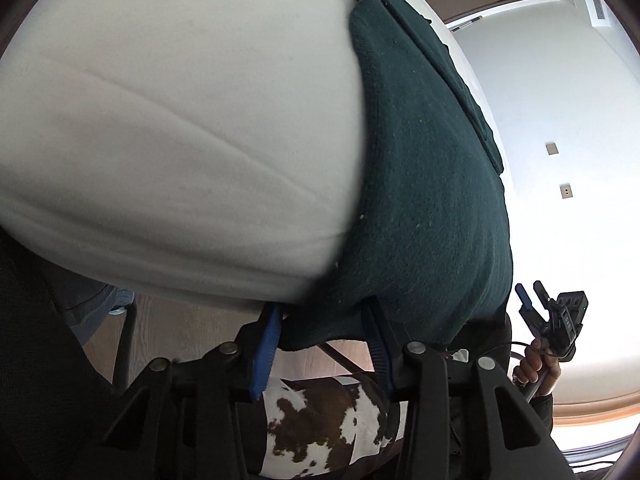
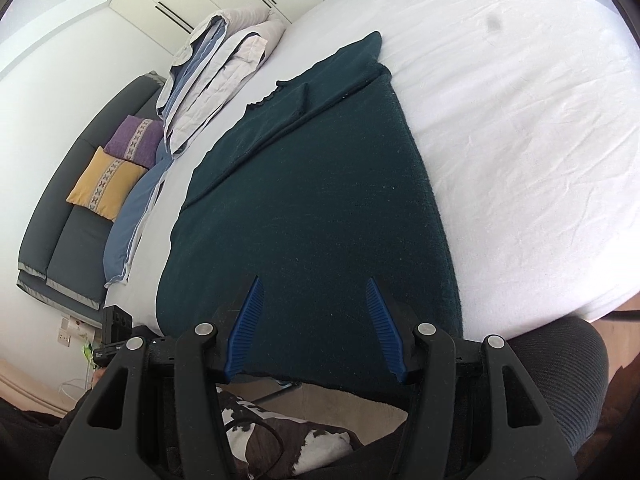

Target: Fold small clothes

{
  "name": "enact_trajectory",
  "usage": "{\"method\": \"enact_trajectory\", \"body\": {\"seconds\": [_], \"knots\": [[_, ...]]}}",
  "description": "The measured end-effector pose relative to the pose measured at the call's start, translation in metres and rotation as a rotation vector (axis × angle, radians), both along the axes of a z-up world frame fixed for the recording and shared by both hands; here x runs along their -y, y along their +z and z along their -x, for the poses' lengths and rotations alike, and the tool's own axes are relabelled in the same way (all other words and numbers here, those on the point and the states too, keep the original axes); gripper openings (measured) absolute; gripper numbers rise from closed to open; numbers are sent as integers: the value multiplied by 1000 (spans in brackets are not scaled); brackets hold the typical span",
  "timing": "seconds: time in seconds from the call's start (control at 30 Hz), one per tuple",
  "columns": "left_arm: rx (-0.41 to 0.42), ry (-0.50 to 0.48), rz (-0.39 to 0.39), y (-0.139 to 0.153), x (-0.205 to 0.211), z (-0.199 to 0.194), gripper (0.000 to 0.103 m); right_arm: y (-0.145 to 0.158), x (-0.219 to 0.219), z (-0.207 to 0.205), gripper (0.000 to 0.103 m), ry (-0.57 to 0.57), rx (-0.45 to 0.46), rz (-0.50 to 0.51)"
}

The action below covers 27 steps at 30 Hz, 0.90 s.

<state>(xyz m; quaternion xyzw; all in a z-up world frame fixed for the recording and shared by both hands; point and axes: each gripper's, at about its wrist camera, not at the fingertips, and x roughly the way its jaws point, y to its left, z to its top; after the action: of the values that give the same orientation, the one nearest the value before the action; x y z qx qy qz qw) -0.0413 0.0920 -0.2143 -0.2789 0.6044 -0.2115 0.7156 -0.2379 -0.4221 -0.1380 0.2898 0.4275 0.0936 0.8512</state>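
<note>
A dark green knitted garment (image 2: 312,184) lies spread flat on the white bed sheet (image 2: 520,120), its near hem hanging over the bed's edge. My right gripper (image 2: 313,280) hovers open over that hem, and nothing sits between its blue pads (image 2: 248,328). In the left wrist view the garment (image 1: 420,200) runs along the mattress edge. My left gripper (image 1: 323,307) straddles its lower corner, with the cloth between the fingers (image 1: 266,344); I see no firm pinch. The right gripper (image 1: 532,292) also shows there at the right, in a hand.
Folded bedding (image 2: 216,68) lies at the far side of the bed. Beyond it is a dark sofa (image 2: 80,208) with a purple and a yellow cushion. A brown and white cowhide rug (image 1: 320,420) covers the floor below the bed edge. A grey padded seat (image 2: 568,360) is at the lower right.
</note>
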Motion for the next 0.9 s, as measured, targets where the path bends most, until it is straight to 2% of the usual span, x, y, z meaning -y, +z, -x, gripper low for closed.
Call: {"method": "enact_trajectory", "body": {"seconds": [0.07, 0.23, 0.37, 0.6, 0.8, 0.83, 0.9], "knots": [[3, 3, 21, 3, 2, 2, 22, 1, 2, 3, 53, -5, -8, 9], [-2, 16, 31, 8, 0, 6, 7, 7, 12, 8, 53, -24, -19, 32], [22, 29, 48, 17, -9, 15, 5, 10, 21, 11, 53, -48, -56, 76], [100, 57, 36, 33, -5, 15, 4, 0, 36, 14, 53, -90, -164, 123], [125, 70, 61, 41, -5, 16, 4, -21, 30, 2, 53, -45, -278, 154], [129, 69, 68, 42, -5, 16, 4, -24, 30, 1, 50, -42, -297, 171], [139, 66, 70, 44, -6, 16, 4, -24, 28, -1, 50, -29, -299, 182]]}}
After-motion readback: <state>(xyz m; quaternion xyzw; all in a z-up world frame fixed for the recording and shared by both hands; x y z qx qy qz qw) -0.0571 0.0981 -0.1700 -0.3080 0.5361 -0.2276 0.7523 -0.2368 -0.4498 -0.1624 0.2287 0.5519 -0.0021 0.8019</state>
